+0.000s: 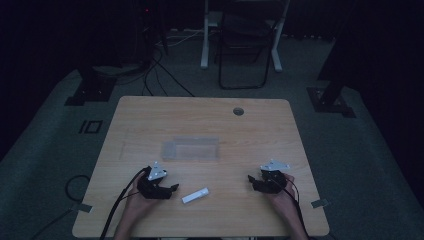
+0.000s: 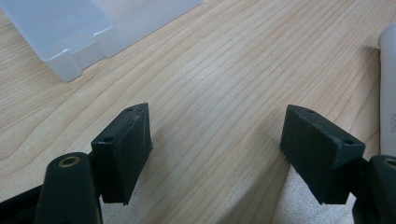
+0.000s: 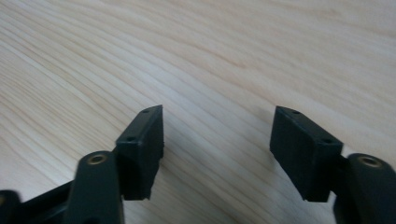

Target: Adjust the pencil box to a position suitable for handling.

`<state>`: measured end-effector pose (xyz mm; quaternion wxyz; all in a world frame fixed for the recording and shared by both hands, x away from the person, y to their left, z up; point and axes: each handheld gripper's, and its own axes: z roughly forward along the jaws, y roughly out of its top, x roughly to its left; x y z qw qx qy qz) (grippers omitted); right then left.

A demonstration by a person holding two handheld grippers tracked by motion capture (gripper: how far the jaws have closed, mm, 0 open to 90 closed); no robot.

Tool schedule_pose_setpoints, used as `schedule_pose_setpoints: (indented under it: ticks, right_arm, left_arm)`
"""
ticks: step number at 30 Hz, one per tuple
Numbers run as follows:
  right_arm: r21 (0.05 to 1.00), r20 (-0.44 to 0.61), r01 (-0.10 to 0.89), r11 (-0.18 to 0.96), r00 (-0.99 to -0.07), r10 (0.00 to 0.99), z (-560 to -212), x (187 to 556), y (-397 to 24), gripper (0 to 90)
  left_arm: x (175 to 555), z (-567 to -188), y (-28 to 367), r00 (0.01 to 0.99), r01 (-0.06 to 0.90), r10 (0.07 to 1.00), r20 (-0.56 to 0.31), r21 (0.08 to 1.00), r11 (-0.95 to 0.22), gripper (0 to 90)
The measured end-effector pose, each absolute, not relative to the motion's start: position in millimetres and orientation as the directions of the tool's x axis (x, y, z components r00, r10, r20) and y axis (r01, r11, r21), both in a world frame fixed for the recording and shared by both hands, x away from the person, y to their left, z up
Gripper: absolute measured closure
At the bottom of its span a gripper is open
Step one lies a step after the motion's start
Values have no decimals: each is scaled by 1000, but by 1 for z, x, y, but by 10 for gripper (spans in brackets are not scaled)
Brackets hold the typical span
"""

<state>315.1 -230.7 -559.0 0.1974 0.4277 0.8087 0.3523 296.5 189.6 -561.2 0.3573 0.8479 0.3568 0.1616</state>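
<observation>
Your left gripper (image 1: 172, 188) rests on the worktop (image 1: 150, 120) near its front edge, fingers (image 2: 122, 149) spread with nothing between them. Just beside it, toward the middle, a small white tube (image 1: 195, 195) lies flat on the wood, apart from the fingers. Your right gripper (image 1: 251, 181) rests at the same depth, well apart from the tube; its fingers (image 3: 141, 149) are also spread over bare wood. Farther away, in the centre, lies a clear plastic box (image 1: 191, 148). I cannot tell what is inside it.
</observation>
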Motion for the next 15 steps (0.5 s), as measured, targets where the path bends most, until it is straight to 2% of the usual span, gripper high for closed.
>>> schedule_pose_setpoints:
  ticks: [8,15]
  right_arm:
    - [758,-17,527,386,-575,818,-546,319,-214,433]
    - [783,3,510,357,-576,818,-533,338,-193,487]
  left_arm:
    - [296,-561,190,693,490,721,19,721,-490,249]
    - [296,-561,190,694,489,720,18,722,-490,257]
